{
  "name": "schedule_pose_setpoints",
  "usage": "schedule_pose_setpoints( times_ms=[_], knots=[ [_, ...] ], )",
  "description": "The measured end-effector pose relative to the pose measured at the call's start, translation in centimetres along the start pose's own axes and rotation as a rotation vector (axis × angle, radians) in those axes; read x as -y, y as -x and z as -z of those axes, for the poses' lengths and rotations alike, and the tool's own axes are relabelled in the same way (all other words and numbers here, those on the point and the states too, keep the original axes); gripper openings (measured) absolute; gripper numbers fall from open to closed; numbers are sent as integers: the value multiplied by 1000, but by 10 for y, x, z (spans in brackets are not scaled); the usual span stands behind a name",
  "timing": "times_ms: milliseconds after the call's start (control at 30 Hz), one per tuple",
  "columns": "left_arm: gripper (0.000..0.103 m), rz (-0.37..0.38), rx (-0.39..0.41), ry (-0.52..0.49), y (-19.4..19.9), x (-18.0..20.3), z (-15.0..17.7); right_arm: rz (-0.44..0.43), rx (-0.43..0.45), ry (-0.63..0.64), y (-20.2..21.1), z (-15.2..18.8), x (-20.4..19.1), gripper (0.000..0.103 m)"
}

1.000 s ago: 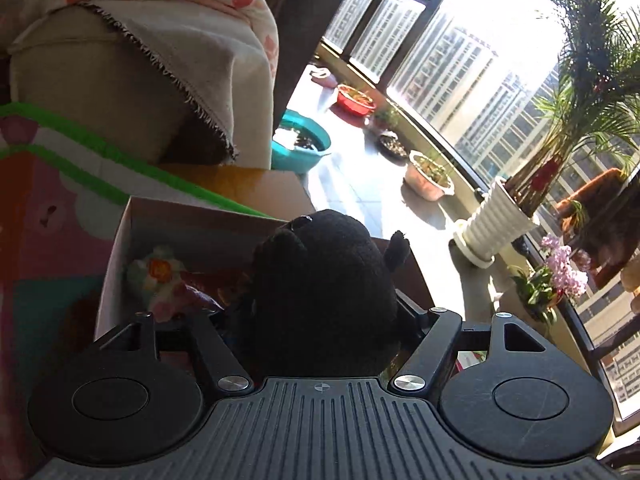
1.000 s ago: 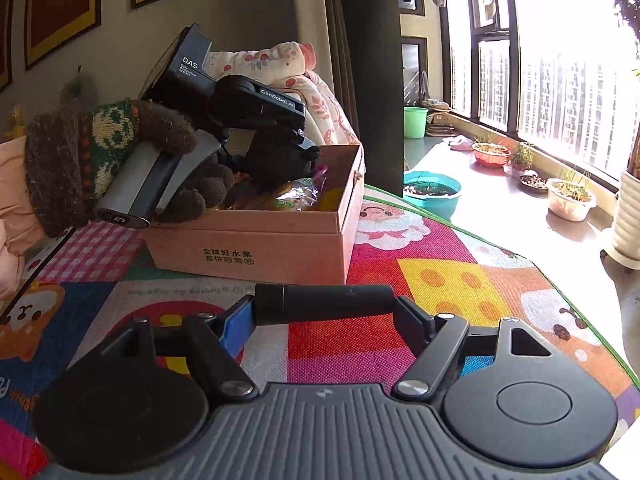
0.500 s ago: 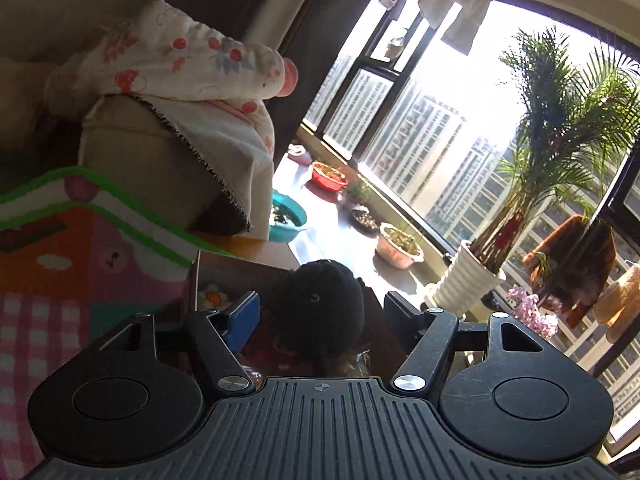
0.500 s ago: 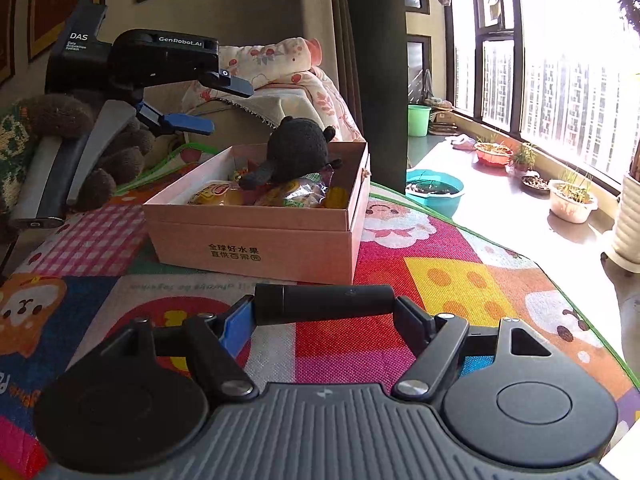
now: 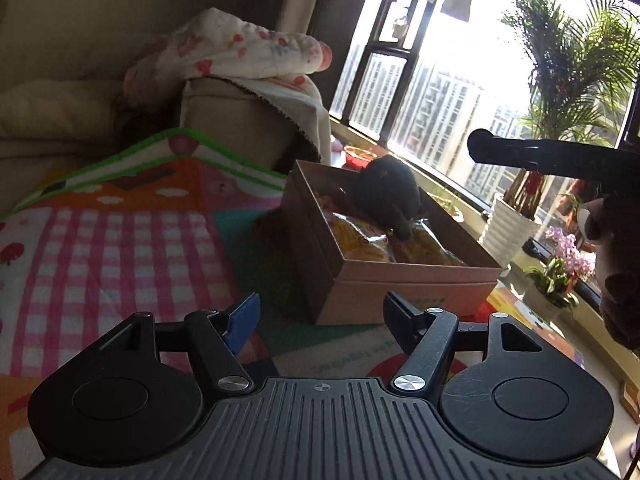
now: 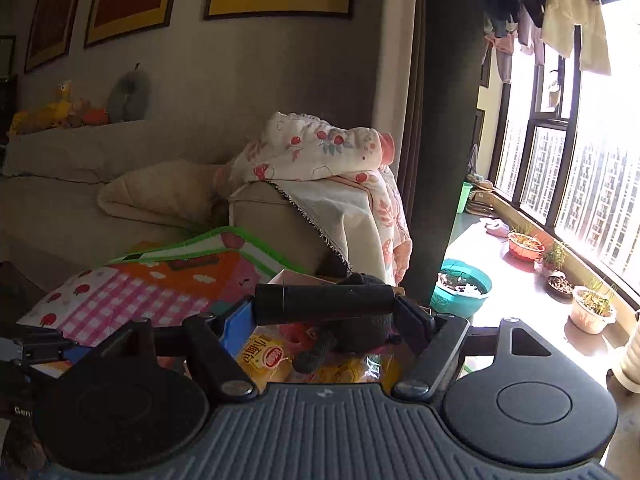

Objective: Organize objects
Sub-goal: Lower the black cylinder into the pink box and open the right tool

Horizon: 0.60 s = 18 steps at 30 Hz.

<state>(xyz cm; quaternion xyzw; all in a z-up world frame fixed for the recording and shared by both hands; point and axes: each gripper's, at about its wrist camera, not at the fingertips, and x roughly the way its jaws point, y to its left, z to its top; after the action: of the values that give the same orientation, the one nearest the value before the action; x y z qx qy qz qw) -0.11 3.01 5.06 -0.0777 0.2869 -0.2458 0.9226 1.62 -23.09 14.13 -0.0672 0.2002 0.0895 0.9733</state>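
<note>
- Black and cylindrical, the matte tube (image 6: 324,299) sits crosswise between your right gripper's (image 6: 326,320) fingers (image 6: 236,326), clamped at both ends and held level above the open pink cardboard box (image 6: 294,279).
- Your right gripper points slightly downward over the box's near end; in the left wrist view the tube (image 5: 520,156) reaches in from the right edge, high above the box's far right side, with a brown plush-covered shape (image 5: 618,280) below it at that edge.
- Your left gripper (image 5: 320,320) has its fingers (image 5: 242,318) spread apart with nothing between them; it is tilted gently down, near the box's (image 5: 400,284) front corner but not touching it.
- The box rests on the colourful patchwork play mat (image 5: 120,248), whose far edge curls up against the beige sofa (image 5: 224,120).
- Inside the box, a small black plush toy (image 5: 390,196) sits at the window end on top of yellow snack packets (image 5: 360,240); in the right wrist view the toy (image 6: 352,332) lies directly under the held tube, and the packets (image 6: 264,356) show red printing.
- A floral blanket (image 6: 320,152) is draped over the sofa arm behind the box.
- Beyond the mat, a teal basin (image 6: 460,292) stands on the sunlit window ledge (image 6: 520,288), and a palm in a white ribbed pot (image 5: 508,228) stands near the box's right.
</note>
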Motion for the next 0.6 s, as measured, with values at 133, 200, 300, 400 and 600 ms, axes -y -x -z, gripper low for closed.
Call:
schedule_pose_setpoints(
  times_ms=[133,200,300,400,600],
  knots=[
    [73,16,-7,22,3,-7,2,-25,-13,-5,-42,-35,-9,80],
    [73,22,-10,22,4,-9,2,-23,-21,-41,-50,-43,-6,80],
    [73,31,-11,34,5,-14,3,-13,-21,-45,-44,-36,-3,80],
    [73,34,-7,61,2,-15,-2,25,-38,-14,-27,-14,4,78],
    [73,20,15,82,-21,0,-30,54,-157,16,2,51,23,58]
  ],
)
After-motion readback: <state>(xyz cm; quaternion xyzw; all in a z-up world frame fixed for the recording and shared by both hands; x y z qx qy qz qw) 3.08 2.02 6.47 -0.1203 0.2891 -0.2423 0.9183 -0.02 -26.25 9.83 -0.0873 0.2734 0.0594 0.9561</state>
